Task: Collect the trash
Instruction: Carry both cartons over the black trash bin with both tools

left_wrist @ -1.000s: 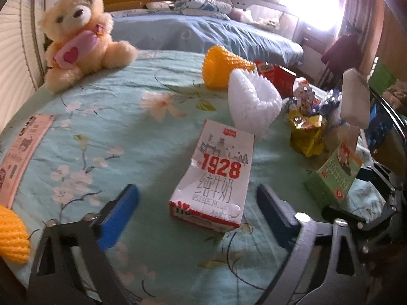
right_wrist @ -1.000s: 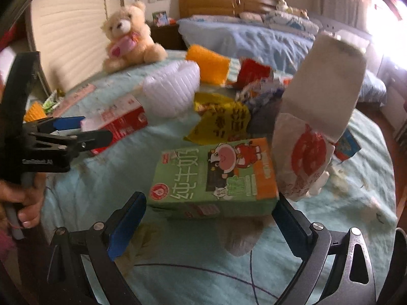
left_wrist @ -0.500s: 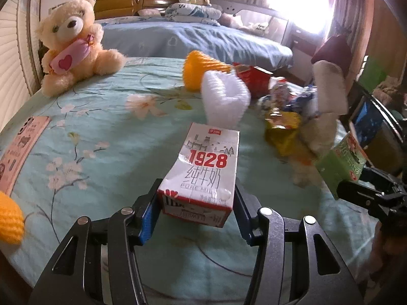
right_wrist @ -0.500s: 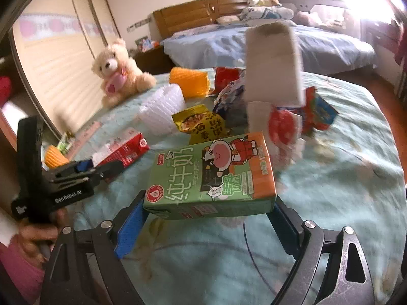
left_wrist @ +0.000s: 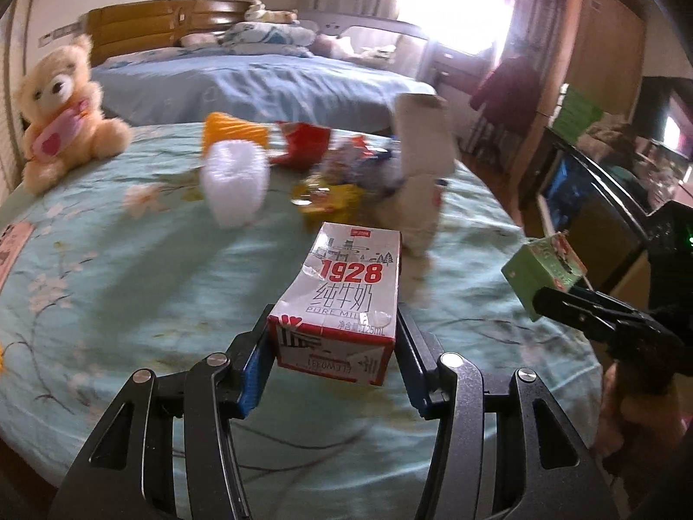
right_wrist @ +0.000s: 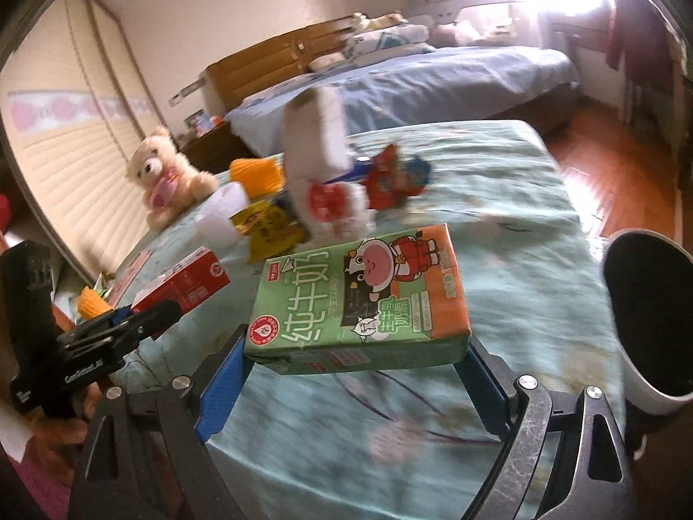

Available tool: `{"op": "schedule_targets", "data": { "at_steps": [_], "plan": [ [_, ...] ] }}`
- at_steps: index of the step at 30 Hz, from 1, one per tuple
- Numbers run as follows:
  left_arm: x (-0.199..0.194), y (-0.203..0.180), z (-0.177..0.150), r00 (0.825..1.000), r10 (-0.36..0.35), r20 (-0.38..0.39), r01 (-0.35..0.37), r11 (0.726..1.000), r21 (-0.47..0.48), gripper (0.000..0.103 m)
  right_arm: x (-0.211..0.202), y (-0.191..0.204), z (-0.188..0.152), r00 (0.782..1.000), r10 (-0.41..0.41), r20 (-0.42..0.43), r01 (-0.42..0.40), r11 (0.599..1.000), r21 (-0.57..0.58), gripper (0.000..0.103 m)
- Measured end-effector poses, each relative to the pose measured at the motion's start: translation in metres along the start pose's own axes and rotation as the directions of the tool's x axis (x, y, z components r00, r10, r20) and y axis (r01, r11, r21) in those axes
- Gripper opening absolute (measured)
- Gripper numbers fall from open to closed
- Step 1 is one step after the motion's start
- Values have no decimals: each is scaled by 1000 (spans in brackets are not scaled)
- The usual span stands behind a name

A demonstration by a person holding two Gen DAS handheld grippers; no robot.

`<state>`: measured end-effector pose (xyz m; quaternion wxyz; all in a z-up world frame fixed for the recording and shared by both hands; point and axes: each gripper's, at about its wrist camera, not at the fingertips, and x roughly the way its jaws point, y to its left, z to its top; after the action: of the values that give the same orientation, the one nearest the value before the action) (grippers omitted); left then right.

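My left gripper (left_wrist: 333,346) is shut on a white and red "1928" milk carton (left_wrist: 346,294), held clear above the teal floral tablecloth (left_wrist: 130,286). From the right wrist view, that same gripper (right_wrist: 143,316) and carton (right_wrist: 182,286) show at the left. My right gripper (right_wrist: 355,359) is shut on a green and orange milk carton (right_wrist: 359,299), pads on its two ends, lifted off the table. In the left wrist view, the green carton (left_wrist: 541,273) hangs at the right edge. A dark bin with a white rim (right_wrist: 649,403) stands low at the right.
On the table lie a white foam net (left_wrist: 234,182), an orange foam net (left_wrist: 234,130), a yellow wrapper (left_wrist: 329,203), a red wrapper (left_wrist: 303,143) and a tall white paper bag (left_wrist: 420,164). A teddy bear (left_wrist: 60,112) sits at the far left. A bed (left_wrist: 260,82) stands behind.
The left gripper shut on the 1928 carton and lifted it. The right gripper raised the green carton and swung it rightward, and the bin came into view.
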<state>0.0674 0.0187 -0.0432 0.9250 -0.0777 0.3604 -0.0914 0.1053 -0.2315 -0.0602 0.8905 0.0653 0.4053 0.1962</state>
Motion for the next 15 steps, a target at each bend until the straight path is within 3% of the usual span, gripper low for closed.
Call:
{"op": "schedule_targets", "data": {
  "at_steps": [15],
  "plan": [
    [19,-94,2,991,-127,-33,131,981,145,50,-48,-75,-15,991,-122,45,116,985,130,90]
  ]
}}
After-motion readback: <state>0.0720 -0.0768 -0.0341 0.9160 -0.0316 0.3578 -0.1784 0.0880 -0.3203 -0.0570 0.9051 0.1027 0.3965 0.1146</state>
